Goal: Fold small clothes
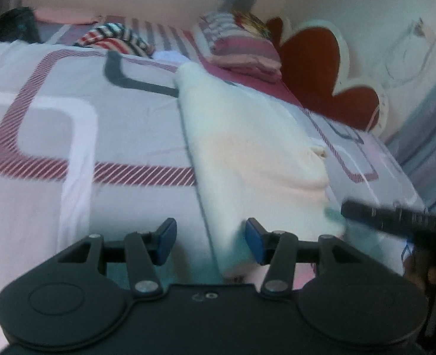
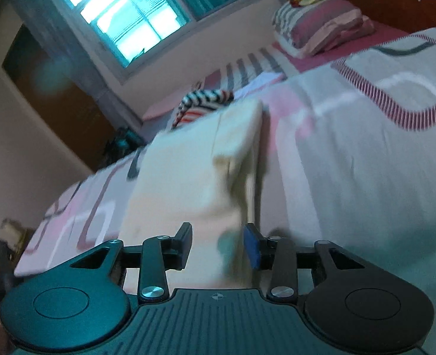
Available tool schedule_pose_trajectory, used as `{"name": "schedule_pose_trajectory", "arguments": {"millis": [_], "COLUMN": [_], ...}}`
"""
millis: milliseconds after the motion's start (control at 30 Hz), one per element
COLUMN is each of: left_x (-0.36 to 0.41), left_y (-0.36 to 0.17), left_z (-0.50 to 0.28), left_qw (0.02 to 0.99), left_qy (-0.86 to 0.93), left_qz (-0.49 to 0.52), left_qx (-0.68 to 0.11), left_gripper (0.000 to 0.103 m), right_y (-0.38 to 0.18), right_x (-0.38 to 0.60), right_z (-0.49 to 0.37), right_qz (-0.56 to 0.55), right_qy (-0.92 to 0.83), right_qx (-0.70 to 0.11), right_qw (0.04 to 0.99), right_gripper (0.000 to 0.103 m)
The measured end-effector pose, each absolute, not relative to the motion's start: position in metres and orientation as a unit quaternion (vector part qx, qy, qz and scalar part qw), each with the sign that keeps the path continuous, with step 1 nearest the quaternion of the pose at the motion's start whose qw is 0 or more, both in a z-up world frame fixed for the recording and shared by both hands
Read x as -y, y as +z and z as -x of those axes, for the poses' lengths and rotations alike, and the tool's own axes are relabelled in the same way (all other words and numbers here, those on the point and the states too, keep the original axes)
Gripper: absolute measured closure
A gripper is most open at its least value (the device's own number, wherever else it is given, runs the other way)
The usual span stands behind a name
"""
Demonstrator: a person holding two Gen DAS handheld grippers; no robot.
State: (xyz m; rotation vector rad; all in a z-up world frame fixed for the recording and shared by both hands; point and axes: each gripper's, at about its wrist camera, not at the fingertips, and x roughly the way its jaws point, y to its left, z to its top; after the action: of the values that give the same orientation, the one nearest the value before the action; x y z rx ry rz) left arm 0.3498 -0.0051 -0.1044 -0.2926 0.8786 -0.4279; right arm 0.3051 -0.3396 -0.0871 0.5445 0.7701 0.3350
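A cream garment [image 1: 247, 148] lies folded into a long strip on the patterned bedspread [image 1: 55, 118]. My left gripper [image 1: 211, 241] hovers over the strip's near end with its jaws apart. The cloth's left edge runs between the blue pads, which do not press on it. One black finger [image 1: 365, 211] of the right gripper reaches in from the right beside the cloth. In the right wrist view the same cream garment [image 2: 194, 171] stretches away from my right gripper [image 2: 218, 245]. Its jaws stand open above the near end, and nothing is pinched.
A red, white and dark striped garment [image 1: 114, 40] [image 2: 203, 103] lies crumpled at the far side of the bed. Stacked pink and grey pillows [image 1: 241, 50] [image 2: 321, 26] sit by the red headboard [image 1: 315, 68]. A window [image 2: 120, 14] and a brown door [image 2: 55, 97] lie beyond.
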Motion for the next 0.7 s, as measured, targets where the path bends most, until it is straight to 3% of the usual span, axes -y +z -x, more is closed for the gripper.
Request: {"name": "schedule_pose_trajectory", "arguments": {"millis": [100,200,433,600,700], "left_x": [0.008,0.013,0.009,0.003,0.005], "left_y": [-0.107,-0.112,-0.101,-0.103,-0.089], "left_z": [-0.344,-0.347,-0.342,-0.342,-0.339], "left_qw": [0.874,0.870,0.876,0.873,0.888], "left_qy": [-0.195,-0.179,-0.171,-0.164,-0.180], "left_qz": [0.157,0.160,0.144,0.132,0.121], "left_qx": [-0.417,-0.432,-0.428,-0.440,-0.405], "left_gripper": [0.053,0.053,0.052,0.051,0.053], "right_y": [-0.093,-0.098,-0.080,-0.104,-0.086], "right_x": [0.330,0.324,0.323,0.332,0.341], "right_z": [-0.299,-0.302,-0.278,-0.279,-0.274], "right_qz": [-0.255,-0.259,-0.240,-0.253,-0.258], "right_qy": [0.162,0.166,0.167,0.140,0.089], "right_qx": [-0.378,-0.379,-0.364,-0.395,-0.352], "right_qw": [0.875,0.873,0.884,0.872,0.895], "right_gripper": [0.068,0.101,0.102,0.102,0.102]}}
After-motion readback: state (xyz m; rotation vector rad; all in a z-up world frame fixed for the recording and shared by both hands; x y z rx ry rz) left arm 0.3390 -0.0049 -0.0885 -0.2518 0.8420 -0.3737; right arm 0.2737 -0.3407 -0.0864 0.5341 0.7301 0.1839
